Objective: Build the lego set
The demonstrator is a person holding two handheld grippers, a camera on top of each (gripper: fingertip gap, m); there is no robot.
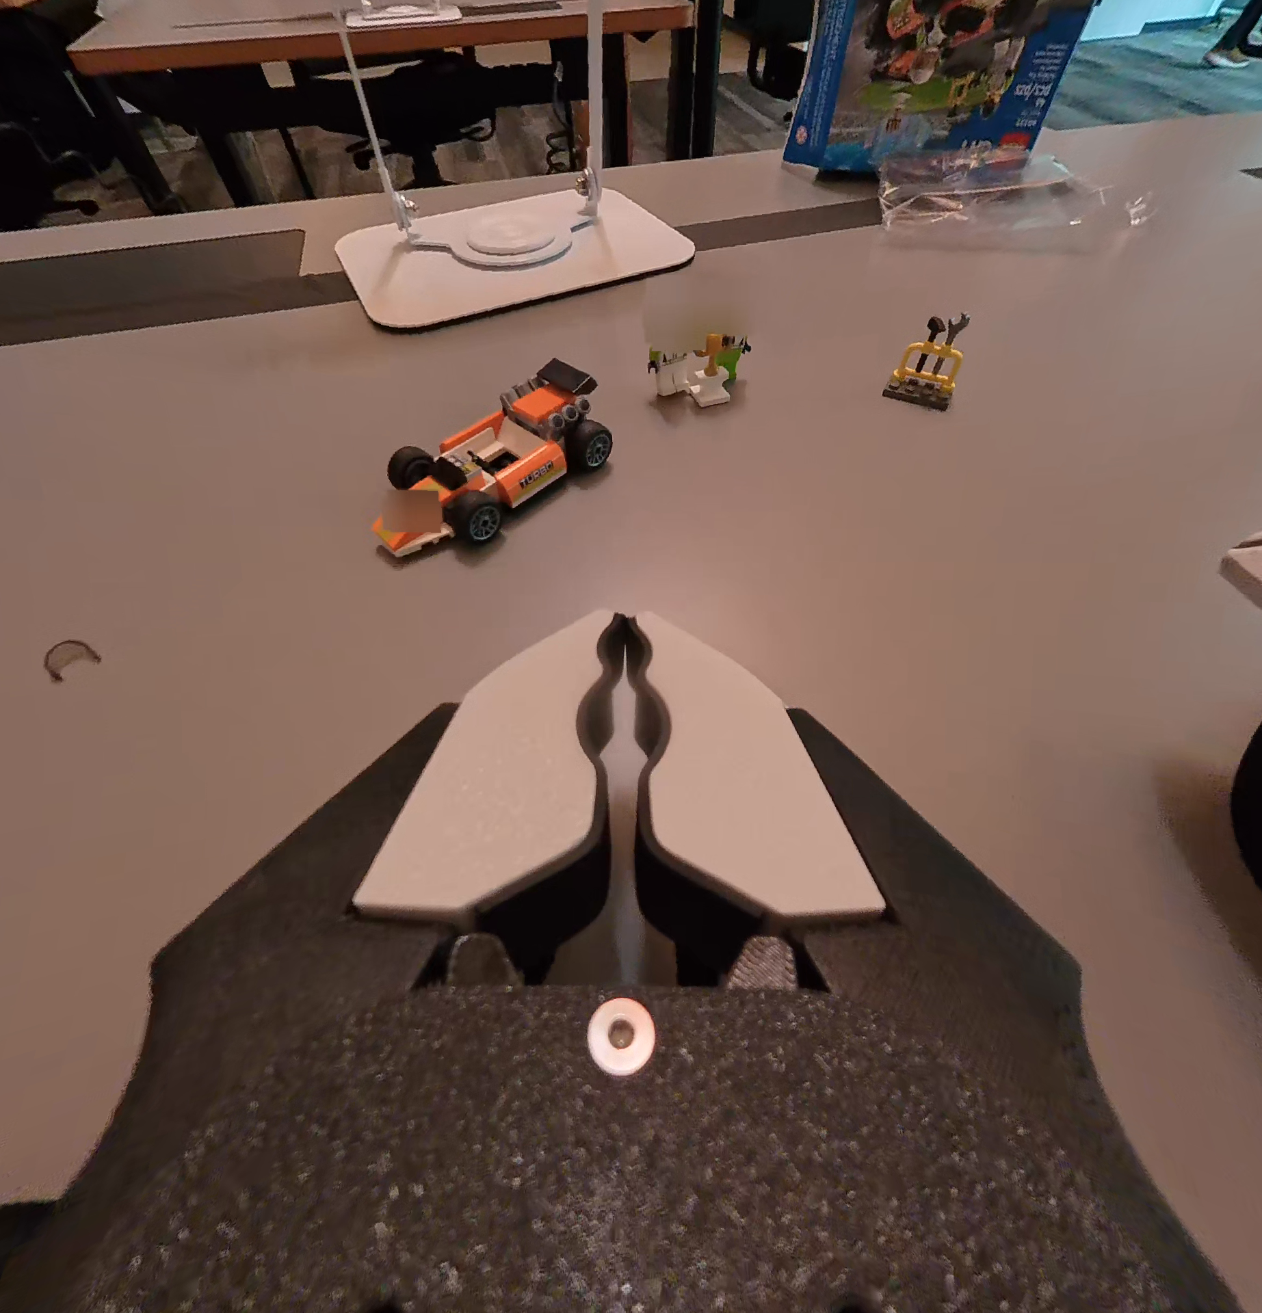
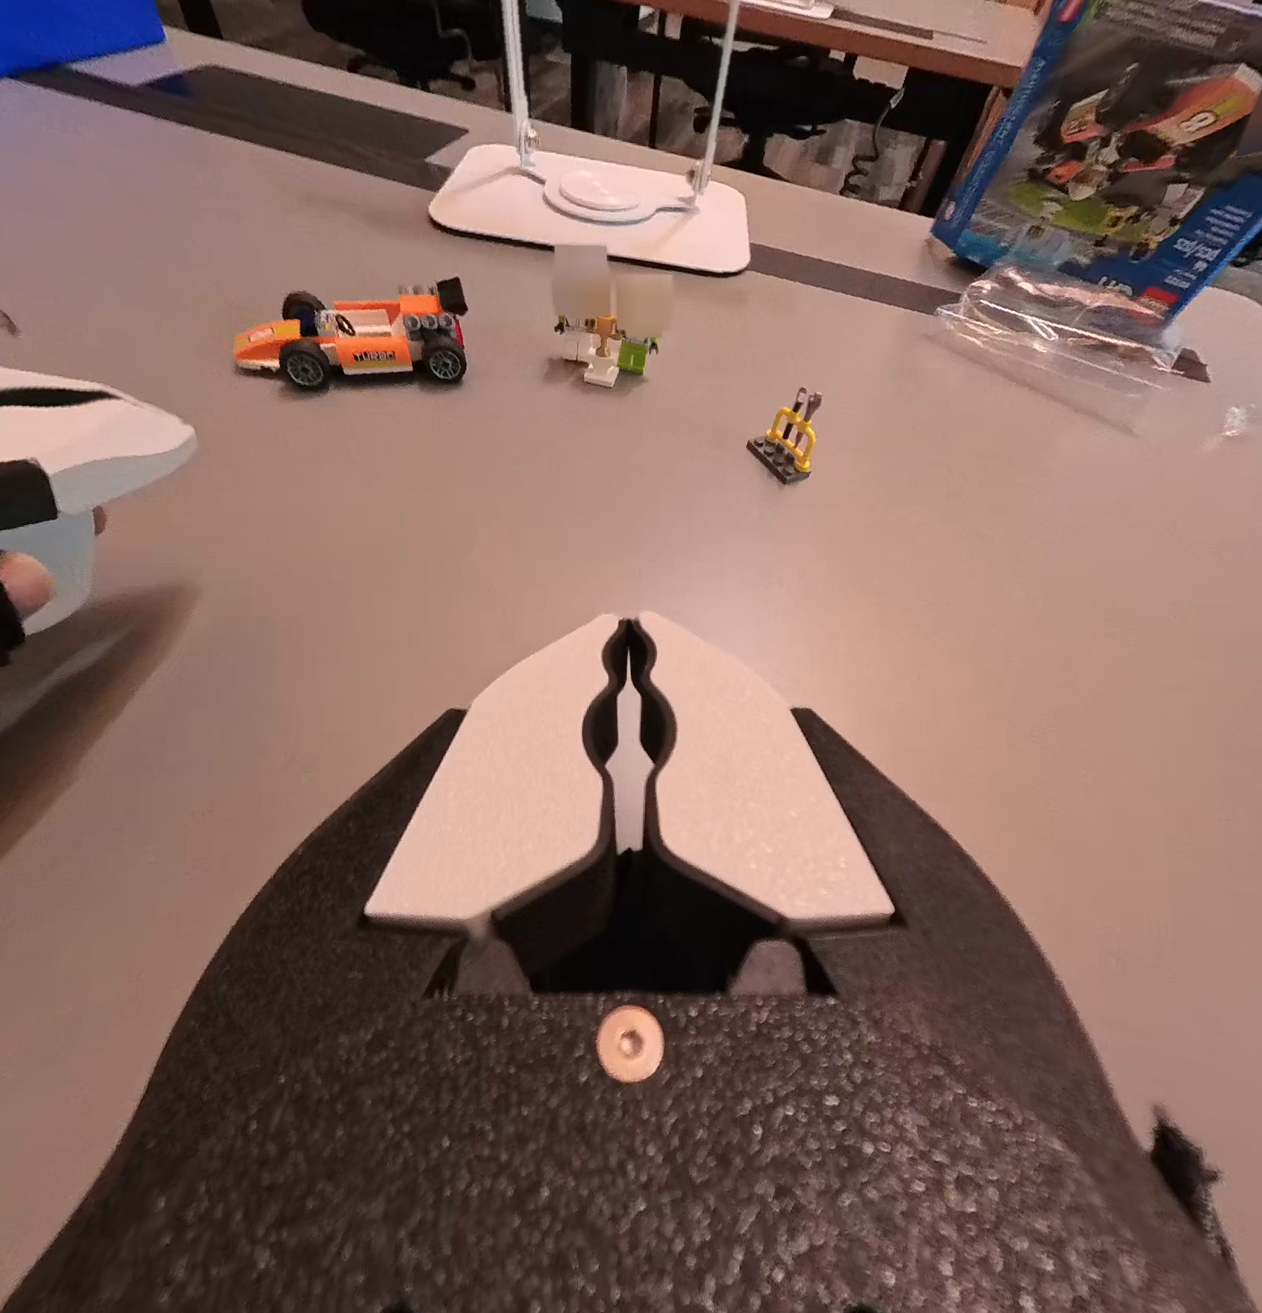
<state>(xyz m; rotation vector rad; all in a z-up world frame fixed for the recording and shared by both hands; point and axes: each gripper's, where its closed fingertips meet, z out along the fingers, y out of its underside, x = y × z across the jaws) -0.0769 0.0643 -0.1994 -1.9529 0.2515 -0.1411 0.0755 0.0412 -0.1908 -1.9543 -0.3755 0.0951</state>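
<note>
An orange and white lego race car (image 1: 496,455) (image 2: 358,341) stands on the grey table. To its right stand two minifigures with a gold trophy on a white base (image 1: 699,369) (image 2: 606,348). Further right is a yellow tool rack on a dark plate (image 1: 923,373) (image 2: 788,440). My left gripper (image 1: 626,619) is shut and empty, well short of the car. My right gripper (image 2: 631,624) is shut and empty, short of the tool rack. The left gripper also shows at the left edge of the right wrist view (image 2: 80,440).
A white stand base with two thin rods (image 1: 514,249) (image 2: 599,206) sits at the back of the table. The blue lego box (image 1: 926,78) (image 2: 1111,156) stands at the back right, with clear plastic bags (image 1: 990,199) (image 2: 1068,348) in front of it.
</note>
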